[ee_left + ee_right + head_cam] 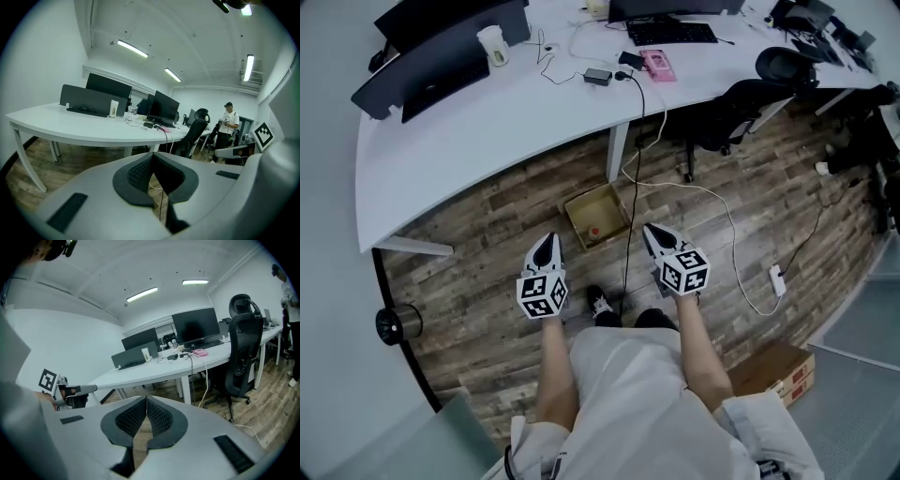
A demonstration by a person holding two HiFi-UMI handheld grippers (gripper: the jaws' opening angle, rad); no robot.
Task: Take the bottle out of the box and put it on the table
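Note:
An open cardboard box (595, 216) stands on the wooden floor just under the edge of the white curved table (487, 131). Something small and red (593, 232) lies inside it; I cannot tell whether it is the bottle. My left gripper (547, 240) hovers near the box's near-left corner and my right gripper (652, 232) near its right side, both above the floor and pointing toward the table. The left gripper (152, 154) has its tips together with nothing between them. The right gripper (146, 398) is likewise shut and empty.
On the table are monitors, a keyboard (671, 33), a pink thing (657, 64) and a white cup (493, 45). A black office chair (741, 103) stands to the right. Cables and a power strip (777, 279) lie on the floor. A closed carton (778, 370) sits near-right. A person (228, 124) stands farther back.

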